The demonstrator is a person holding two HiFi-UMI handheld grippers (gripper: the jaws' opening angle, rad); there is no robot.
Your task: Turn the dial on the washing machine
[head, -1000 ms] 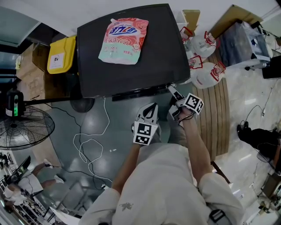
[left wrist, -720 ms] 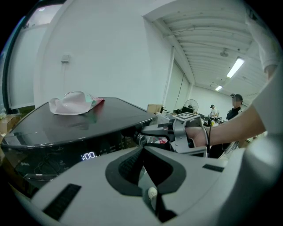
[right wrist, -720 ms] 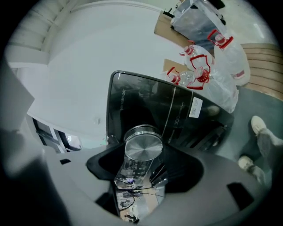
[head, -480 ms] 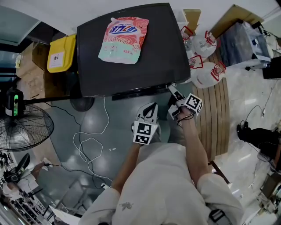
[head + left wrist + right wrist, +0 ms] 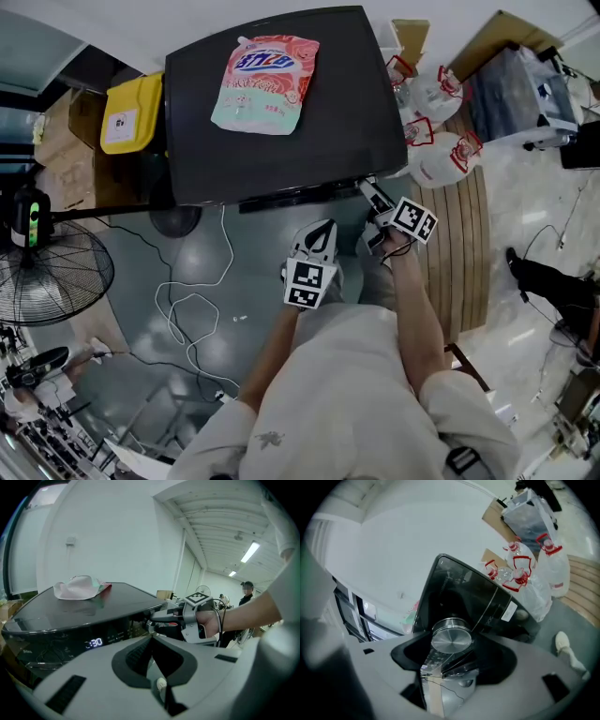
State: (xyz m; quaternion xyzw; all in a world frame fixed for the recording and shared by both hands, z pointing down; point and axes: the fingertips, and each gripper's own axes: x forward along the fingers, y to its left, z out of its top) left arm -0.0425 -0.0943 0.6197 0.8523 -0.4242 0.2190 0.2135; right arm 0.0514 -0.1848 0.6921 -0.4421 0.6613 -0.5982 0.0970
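**A:** Where is the dial?

**B:** On the front panel of the washing machine [image 5: 281, 141], near its right corner, just under the front edge of the top. The dial [image 5: 451, 638] sits between the jaws of the right gripper [image 5: 367, 190]. Those jaws have just been opening, and both pads lie against the dial's rim.

**A:** And the other hand?

**B:** The left gripper [image 5: 152, 638] hangs just beside the right one, clear of the panel, with its jaws pressed together on nothing.

**A:** Room to move?

**B:** There is bare grey floor before the machine. A white cable [image 5: 192, 309] loops across its left part, and slatted wooden boards [image 5: 466, 253] bound it at the right. A standing fan [image 5: 52, 277] is farther left.

**A:** The count?

**B:** One dial and two grippers. One detergent pouch [image 5: 265, 84] lies on the top. One yellow bin [image 5: 131, 114] stands just beside the machine's left side. At least two white bags with red handles [image 5: 441, 155] stand near its right side.
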